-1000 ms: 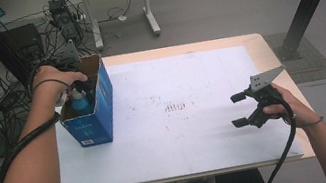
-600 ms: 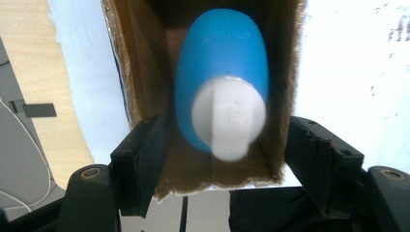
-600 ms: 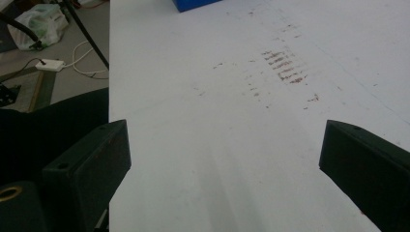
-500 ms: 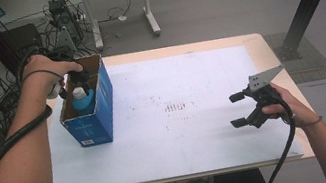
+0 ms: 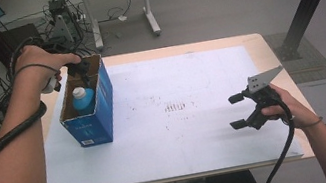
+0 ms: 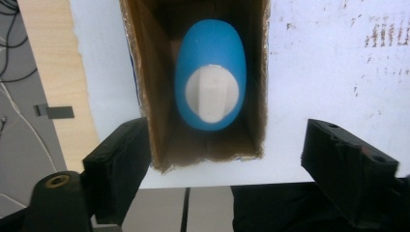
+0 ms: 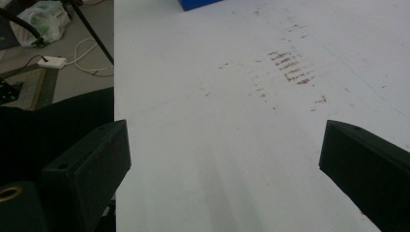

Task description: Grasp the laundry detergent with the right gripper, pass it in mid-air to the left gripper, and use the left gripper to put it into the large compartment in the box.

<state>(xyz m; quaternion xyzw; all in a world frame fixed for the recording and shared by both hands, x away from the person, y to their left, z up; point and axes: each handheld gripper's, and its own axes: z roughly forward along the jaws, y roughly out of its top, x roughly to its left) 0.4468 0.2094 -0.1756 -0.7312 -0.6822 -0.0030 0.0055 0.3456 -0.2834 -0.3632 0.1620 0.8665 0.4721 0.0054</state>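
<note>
Bottle: we saw a blue bottle (image 6: 211,77) with a white cap standing upright inside the blue cardboard box (image 5: 90,124), at the left end of the table (image 5: 264,45).
Box: it stood open-topped on the white sheet (image 5: 183,133) that covered most of the table; we found nothing but the bottle in it.
Hidden parts of the bottle: in the high view the box walls covered all but its cap and shoulder (image 5: 82,98); in the left gripper view we looked straight down on it, so its sides and base were out of sight.
Left gripper: the left gripper (image 5: 77,71) hung over the far end of the box, partly covered by the person's left hand (image 5: 37,65); its jaws had just been opening and stood apart, one on each side of the box's near end in the left gripper view, with the bottle below them and untouched.
Right gripper: the right gripper (image 5: 237,111) hovered above the sheet near the table's right edge, well apart from the box, jaws spread wide with bare sheet between them.
Cut off: in the right gripper view we made out just one blue corner of the box (image 7: 198,4) at the top edge.
Sheet marks: small reddish-brown smudges (image 5: 176,106) lay mid-sheet; we could not tell what they were.
</note>
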